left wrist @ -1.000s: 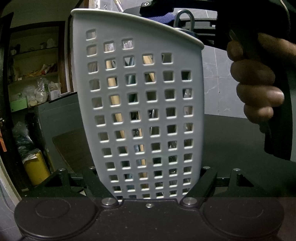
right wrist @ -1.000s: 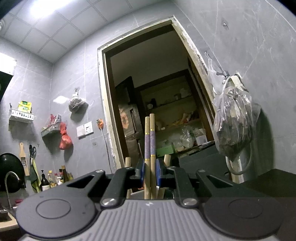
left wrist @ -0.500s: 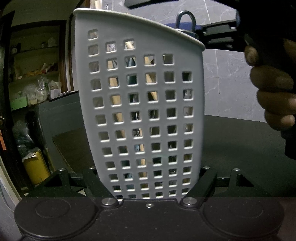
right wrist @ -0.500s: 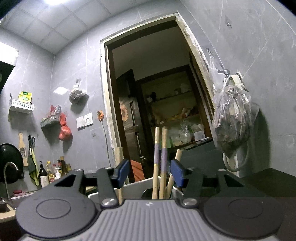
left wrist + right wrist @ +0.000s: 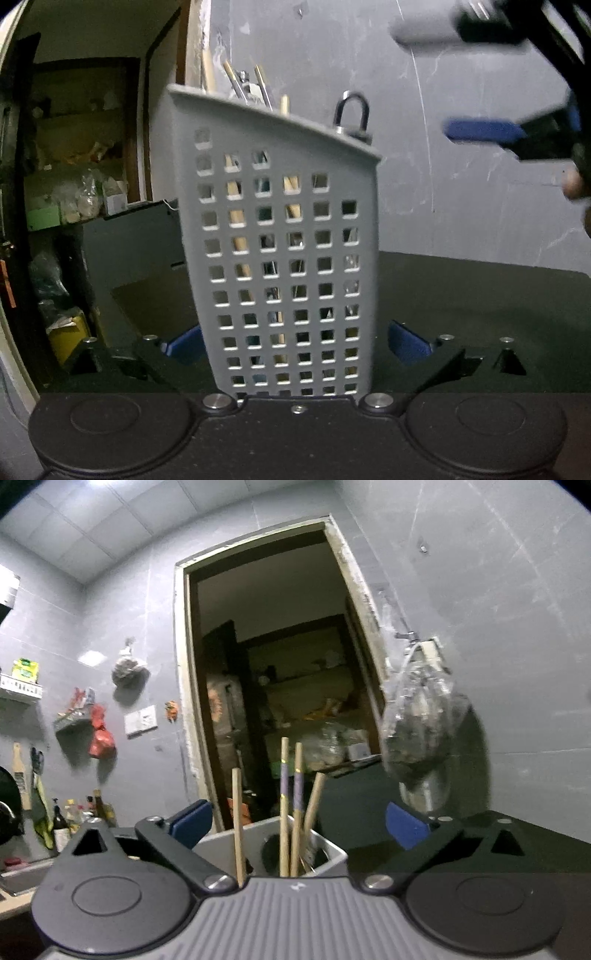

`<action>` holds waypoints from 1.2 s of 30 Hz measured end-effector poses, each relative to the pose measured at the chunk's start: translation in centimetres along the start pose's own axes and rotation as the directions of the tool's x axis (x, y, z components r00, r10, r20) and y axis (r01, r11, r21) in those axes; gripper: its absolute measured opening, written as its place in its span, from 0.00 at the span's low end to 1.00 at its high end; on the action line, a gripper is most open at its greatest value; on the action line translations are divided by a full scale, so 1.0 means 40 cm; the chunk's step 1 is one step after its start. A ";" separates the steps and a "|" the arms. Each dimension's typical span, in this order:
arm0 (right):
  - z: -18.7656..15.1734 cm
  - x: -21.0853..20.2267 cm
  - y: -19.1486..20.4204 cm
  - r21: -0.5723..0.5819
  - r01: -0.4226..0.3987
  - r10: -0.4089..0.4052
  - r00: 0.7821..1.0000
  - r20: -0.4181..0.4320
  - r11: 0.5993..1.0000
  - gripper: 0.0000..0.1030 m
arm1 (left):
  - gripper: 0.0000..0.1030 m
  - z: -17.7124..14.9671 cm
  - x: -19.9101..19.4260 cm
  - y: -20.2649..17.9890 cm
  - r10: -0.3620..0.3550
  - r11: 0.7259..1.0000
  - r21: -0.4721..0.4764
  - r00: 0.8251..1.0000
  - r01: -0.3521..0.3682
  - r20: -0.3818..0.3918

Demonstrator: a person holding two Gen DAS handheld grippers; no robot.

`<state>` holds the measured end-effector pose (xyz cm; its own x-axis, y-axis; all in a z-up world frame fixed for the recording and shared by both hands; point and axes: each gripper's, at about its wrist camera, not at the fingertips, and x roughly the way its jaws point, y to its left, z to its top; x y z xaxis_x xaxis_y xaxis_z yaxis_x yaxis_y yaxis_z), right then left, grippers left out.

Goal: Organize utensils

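Observation:
A grey perforated utensil holder (image 5: 288,258) stands upright on the dark counter. My left gripper (image 5: 295,343) is open, its blue pads apart from the holder's sides. Wooden chopsticks, metal utensils and a black loop handle (image 5: 351,114) stick out of the top. My right gripper (image 5: 297,821) is open above and behind the holder's rim (image 5: 332,849). The pair of chopsticks with purple bands (image 5: 290,797) stands free in the holder between its pads. In the left wrist view the right gripper (image 5: 509,133) is blurred at the upper right.
The dark counter (image 5: 480,295) runs right of the holder to a grey tiled wall. An open doorway (image 5: 288,686) with shelves lies behind. A plastic bag (image 5: 417,731) hangs on the wall at right. Bottles (image 5: 74,816) stand far left.
My left gripper has let go of the holder and drawn back. My right gripper has released the purple-banded chopsticks into the holder, opened wide and lifted away.

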<state>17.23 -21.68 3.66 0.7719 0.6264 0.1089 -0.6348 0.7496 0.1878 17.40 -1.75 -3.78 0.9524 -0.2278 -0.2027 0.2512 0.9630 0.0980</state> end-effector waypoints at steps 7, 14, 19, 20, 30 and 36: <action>-0.025 -0.115 0.027 -0.036 0.145 -0.146 0.988 -0.041 0.989 1.00 | 0.99 0.007 -0.106 -0.012 0.012 1.000 -0.011 0.999 -0.012 0.042; -0.062 -0.212 0.075 -0.056 0.241 -0.246 0.962 -0.114 0.969 1.00 | 0.99 0.004 -0.254 -0.013 0.035 0.996 -0.086 0.998 -0.030 0.050; -0.089 -0.270 0.108 -0.033 0.270 -0.271 0.947 -0.170 0.962 1.00 | 0.99 -0.006 -0.368 -0.021 0.063 0.988 -0.143 0.998 -0.059 0.027; -0.093 -0.282 0.117 -0.034 0.276 -0.278 0.944 -0.180 0.960 1.00 | 0.99 -0.009 -0.387 -0.025 0.070 0.986 -0.153 0.997 -0.066 0.020; -0.125 -0.368 0.188 -0.032 0.356 -0.353 0.908 -0.226 0.934 1.00 | 0.99 -0.025 -0.533 -0.024 0.149 0.965 -0.221 0.989 -0.143 0.010; -0.149 -0.396 0.229 -0.095 0.368 -0.380 0.890 -0.250 0.925 1.00 | 0.99 -0.027 -0.559 -0.025 0.165 0.958 -0.241 0.986 -0.156 0.016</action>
<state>-1.01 -23.46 -2.15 0.9195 0.3265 -0.2189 -0.3064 0.9441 0.1214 -4.33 2.54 -0.39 0.9834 -0.0683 -0.1679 0.0504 0.9928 -0.1090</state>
